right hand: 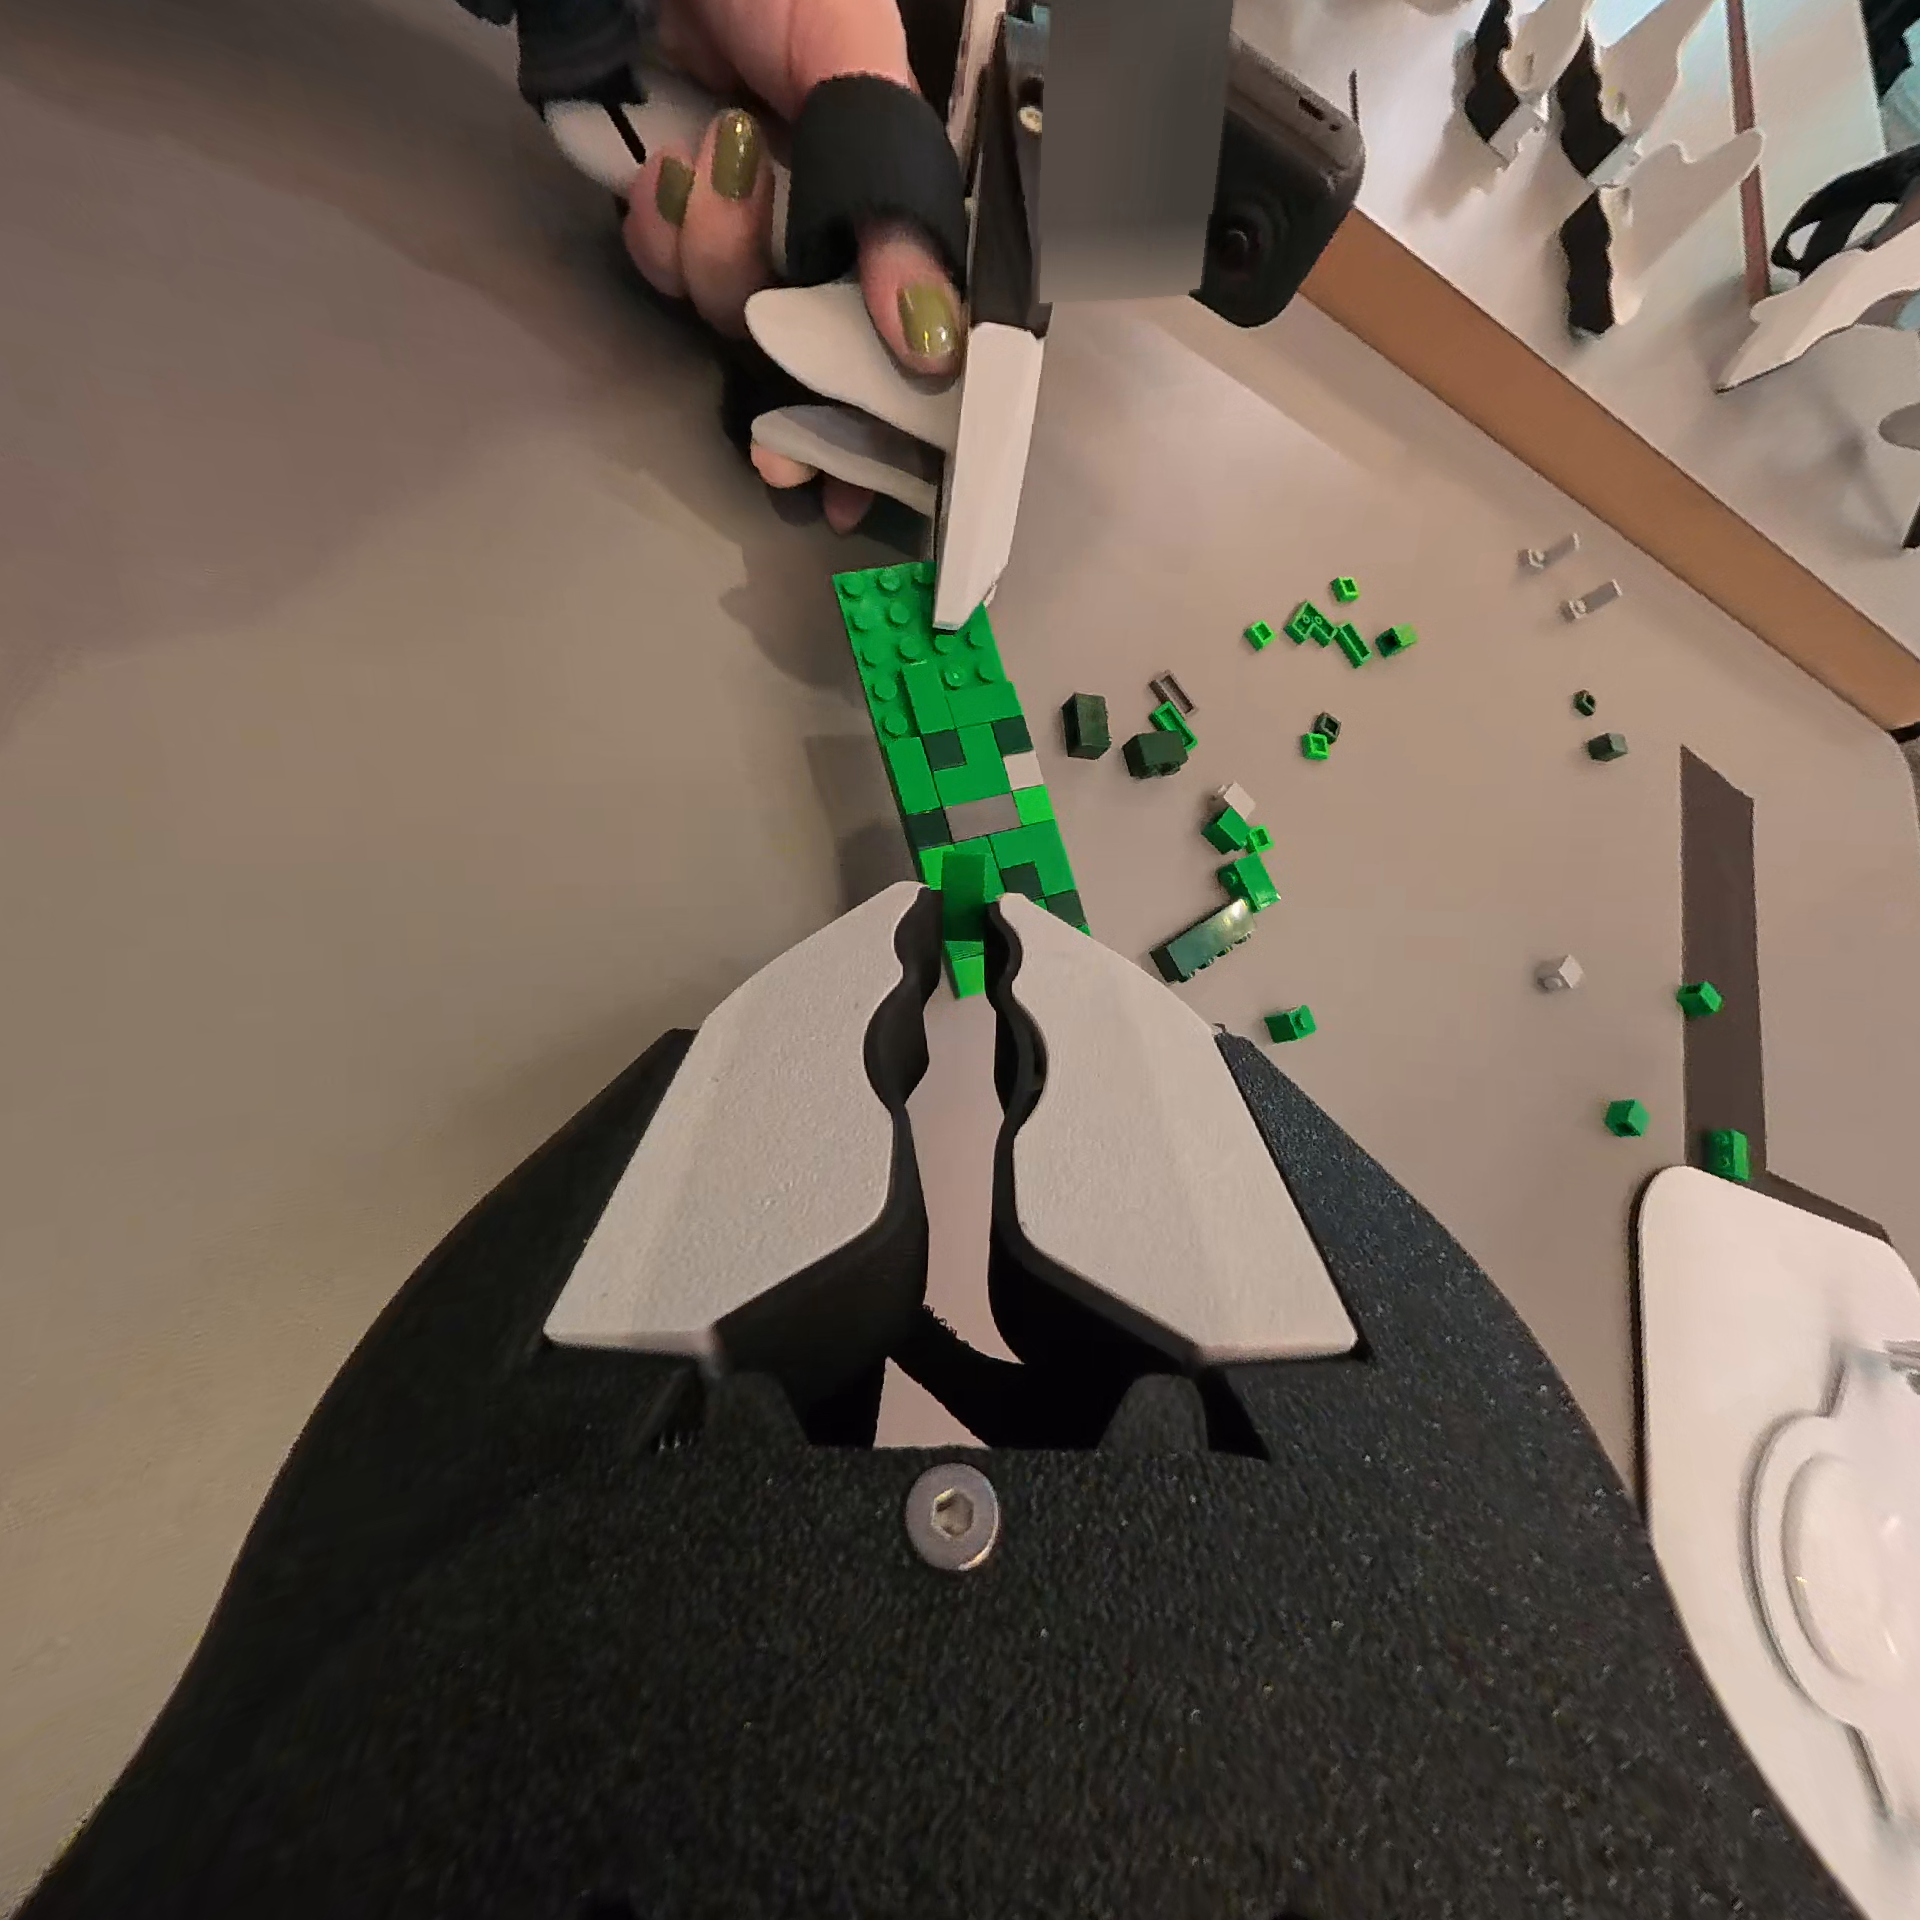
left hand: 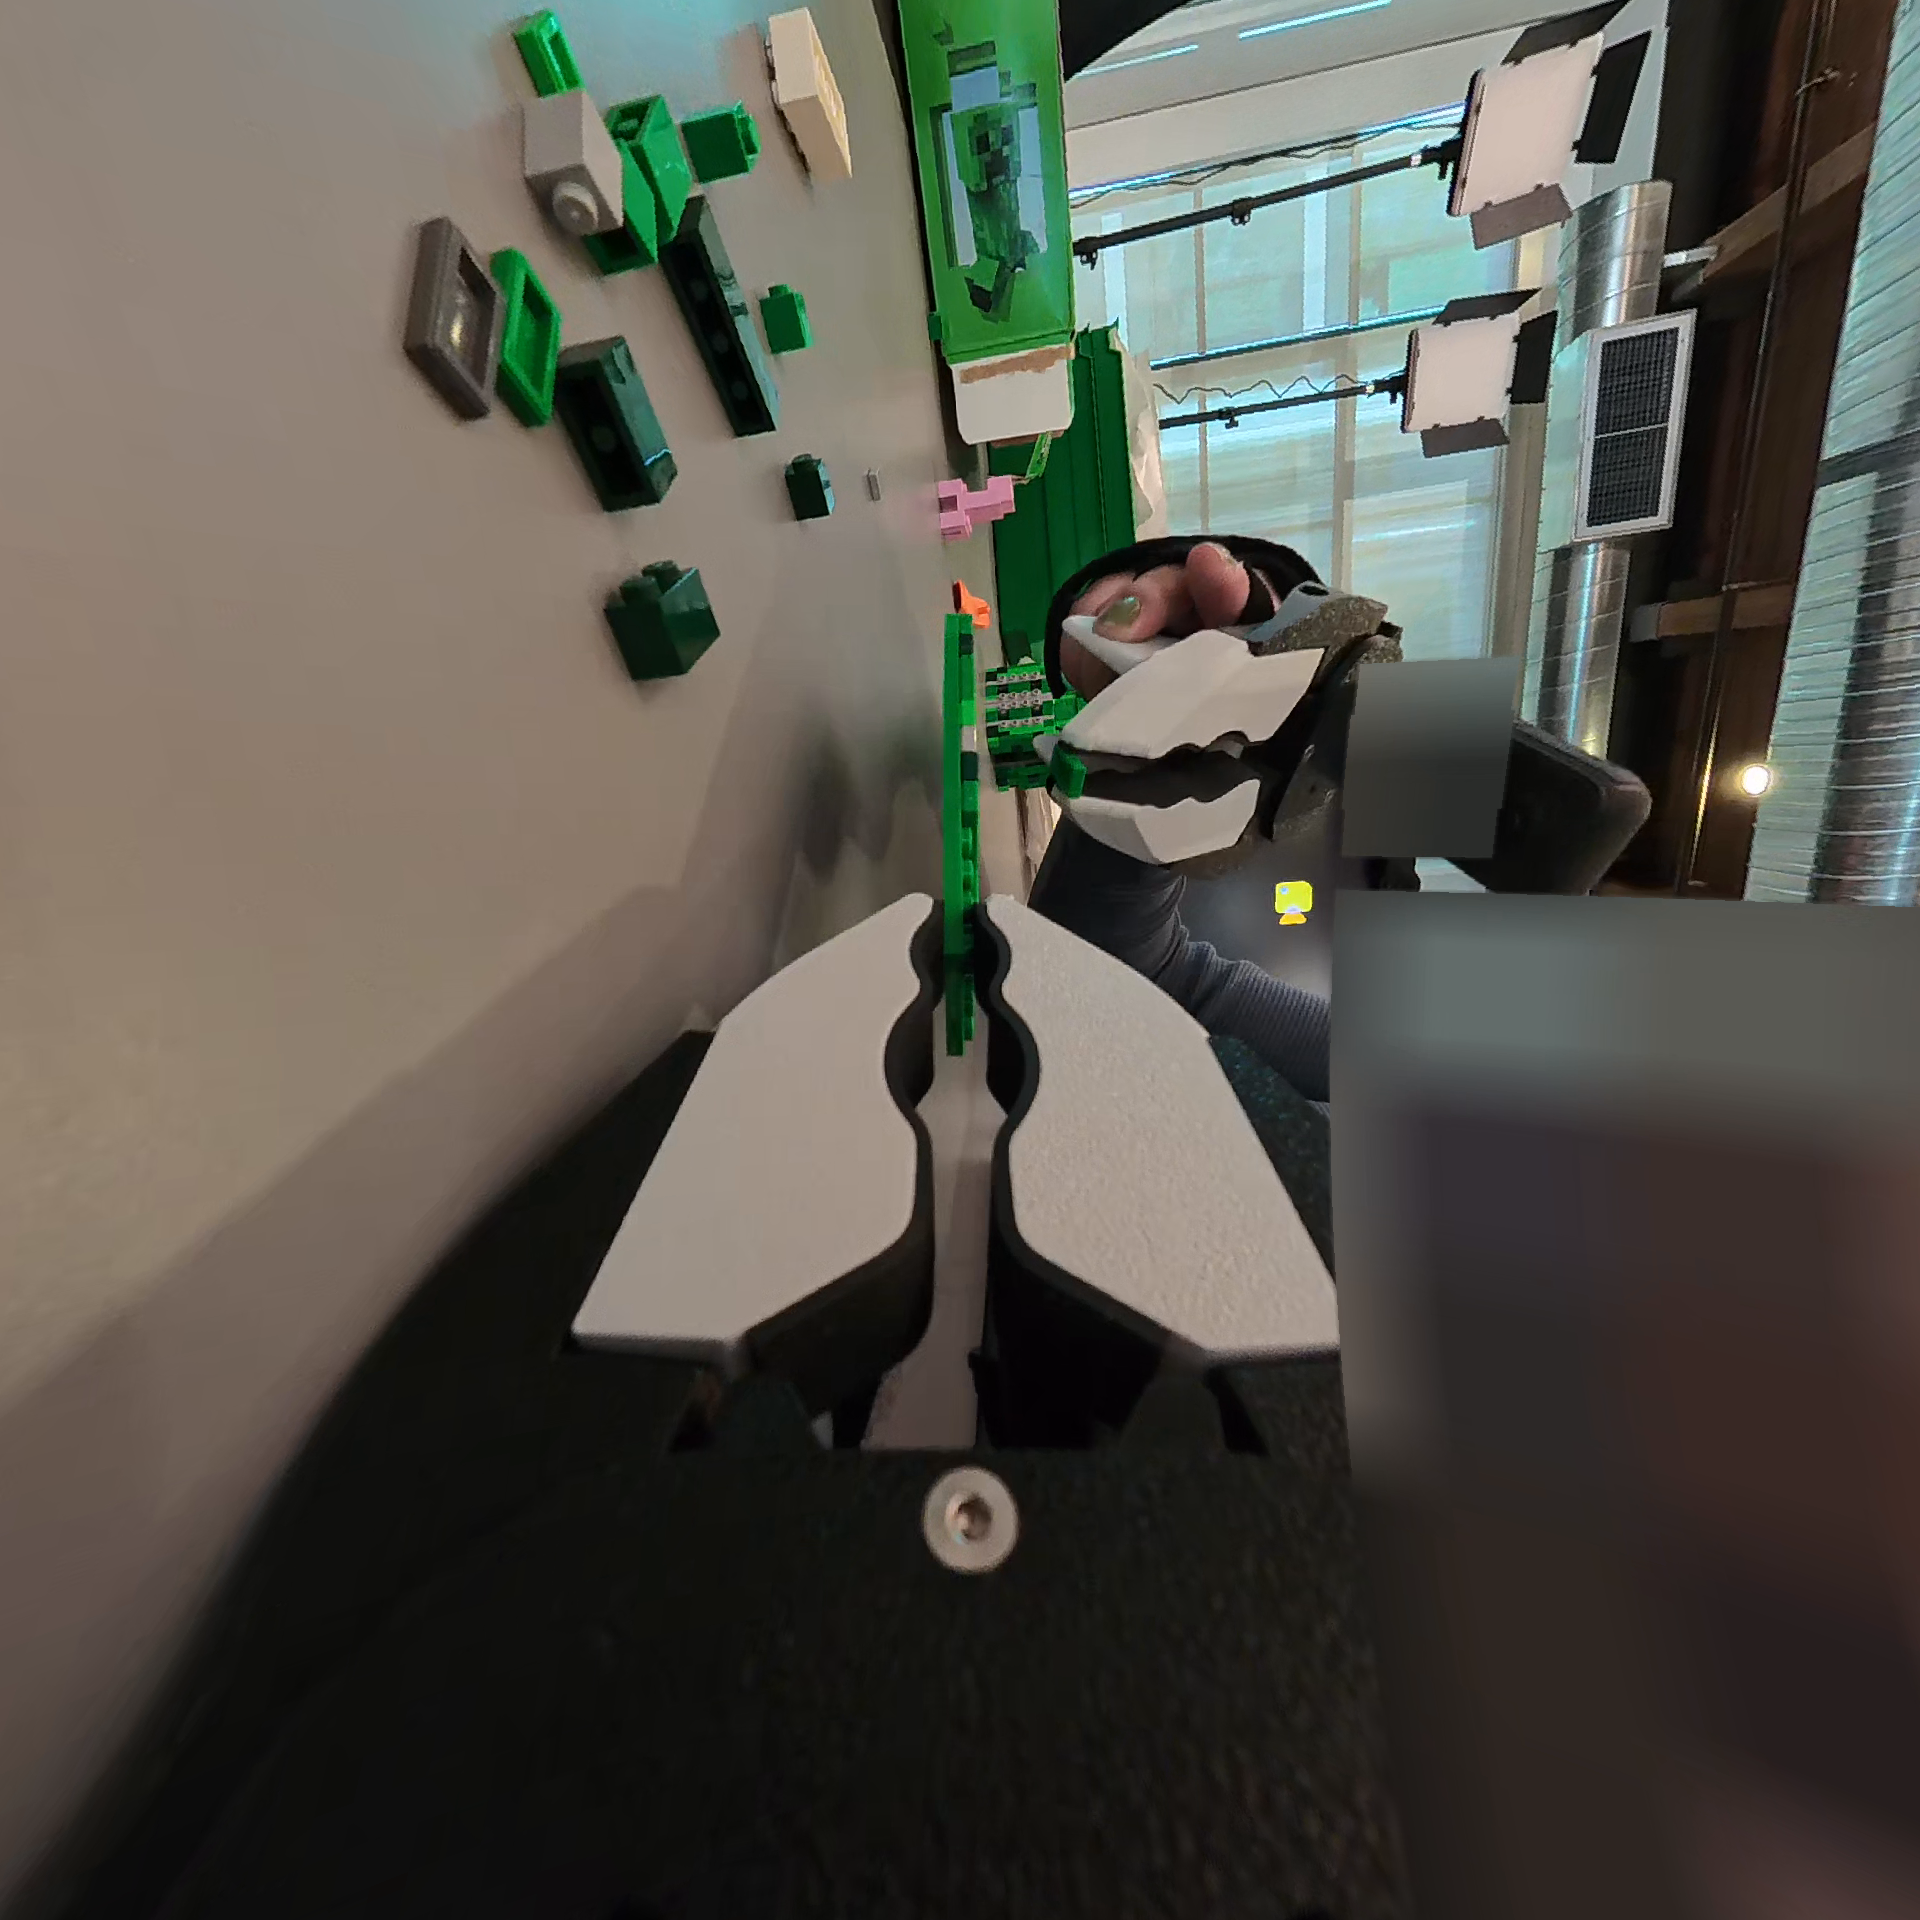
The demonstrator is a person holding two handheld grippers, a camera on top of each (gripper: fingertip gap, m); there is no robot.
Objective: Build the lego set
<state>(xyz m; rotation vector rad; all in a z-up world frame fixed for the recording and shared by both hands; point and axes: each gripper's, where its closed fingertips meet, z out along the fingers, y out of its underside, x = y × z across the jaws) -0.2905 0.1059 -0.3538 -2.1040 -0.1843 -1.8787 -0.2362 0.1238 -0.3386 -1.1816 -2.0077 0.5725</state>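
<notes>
A long green plate [right hand: 925, 675], partly covered with light green, dark green and grey tiles, is held above the table. My left gripper [left hand: 958, 914] is shut on one end of the plate, which shows edge-on in the left wrist view [left hand: 958, 790]. That gripper also shows at the plate's far end in the right wrist view [right hand: 961, 613]. My right gripper [right hand: 961, 904] is shut on a small green brick [right hand: 964, 883] that rests against the near end of the plate. It shows farther off in the left wrist view [left hand: 1060, 764], beside the plate.
Several loose green, dark green and grey bricks [right hand: 1236, 831] lie on the grey table, also in the left wrist view [left hand: 623, 416]. A green set box [left hand: 997, 187] stands at the back. A white pad [right hand: 1766, 1403] lies at the right, near the table's wooden edge [right hand: 1558, 436].
</notes>
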